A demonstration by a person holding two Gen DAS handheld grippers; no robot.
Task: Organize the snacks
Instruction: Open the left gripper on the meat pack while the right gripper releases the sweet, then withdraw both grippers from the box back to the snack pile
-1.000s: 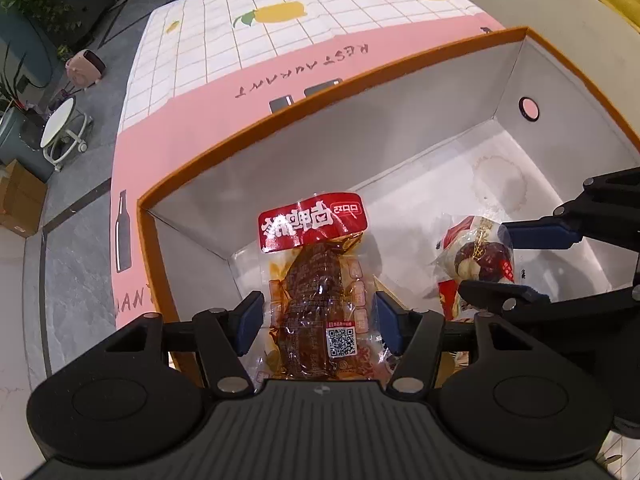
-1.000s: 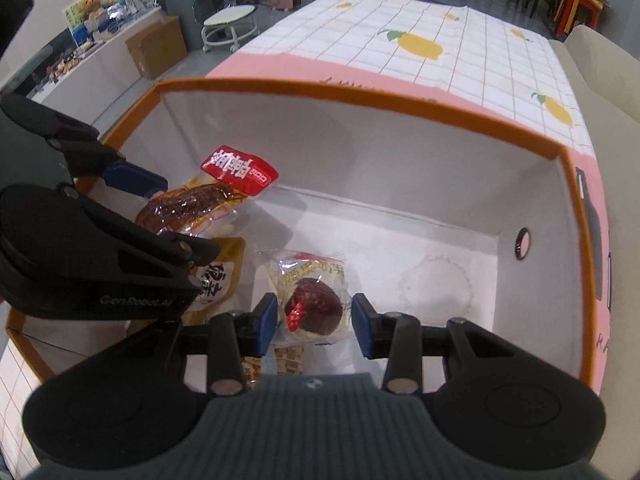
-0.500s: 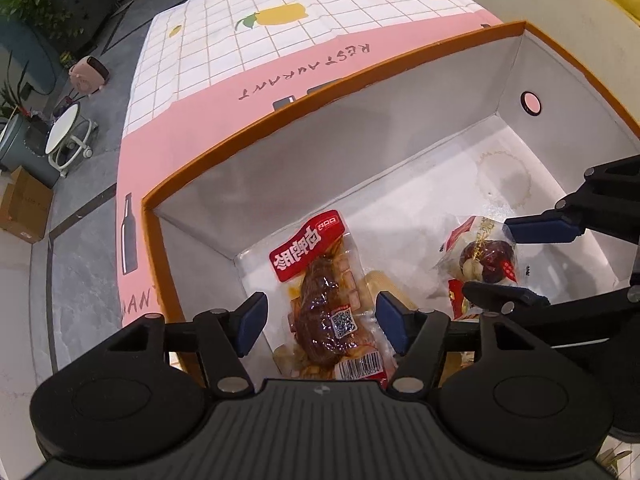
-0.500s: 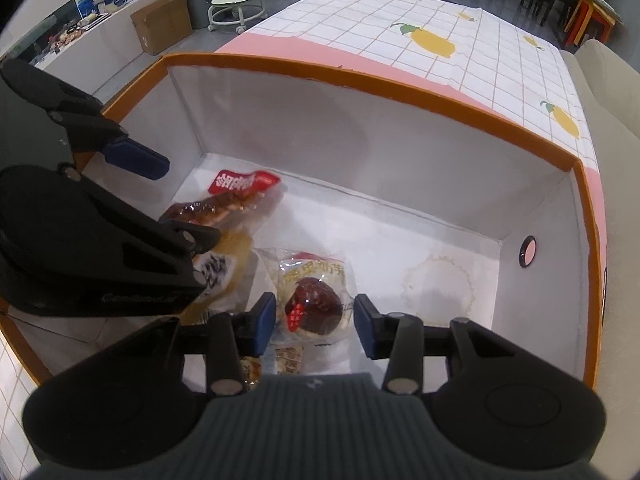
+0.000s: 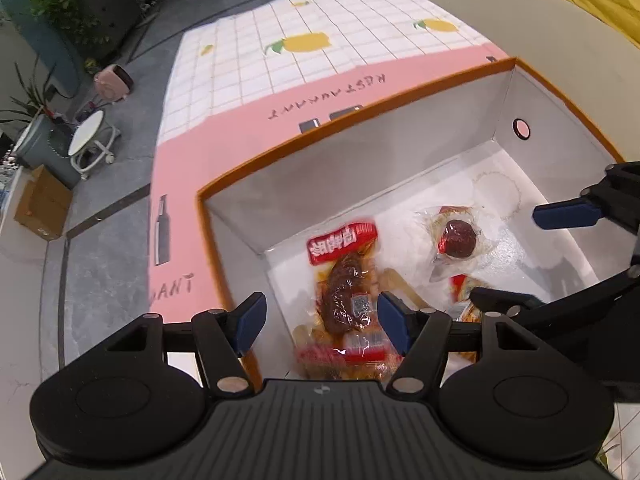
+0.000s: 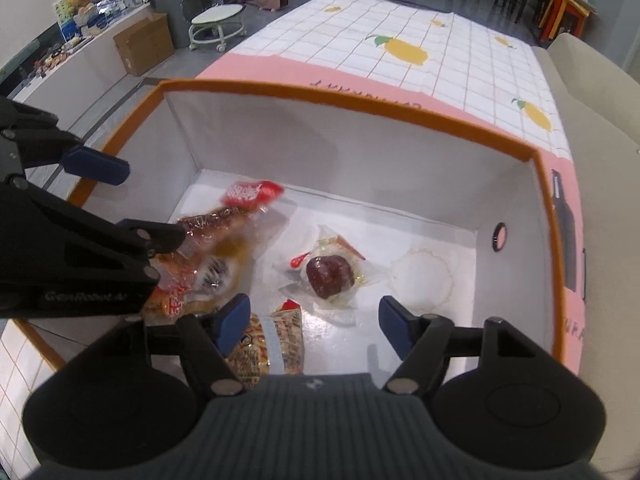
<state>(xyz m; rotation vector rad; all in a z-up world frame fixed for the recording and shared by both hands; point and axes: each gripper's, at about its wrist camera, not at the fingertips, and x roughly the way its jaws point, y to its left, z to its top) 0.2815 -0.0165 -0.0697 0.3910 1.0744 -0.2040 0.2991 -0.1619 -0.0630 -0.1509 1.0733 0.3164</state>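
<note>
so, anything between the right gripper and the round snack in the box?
Nothing visible. The round snack lies on the box floor just ahead of the right gripper, whose jaws are opening with nothing between them. The other packets sit off to its left.

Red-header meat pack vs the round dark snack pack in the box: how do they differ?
Shape: the red-header meat pack is long, holding an elongated brown piece; the round snack pack is small, holding one dark ball.
Place: the meat pack lies nearer the box corner, overlapping other packets; the round one lies alone mid-floor.
Label: the meat pack has a red header; the round one only red patches.
Both are clear-wrapped and released.
</note>
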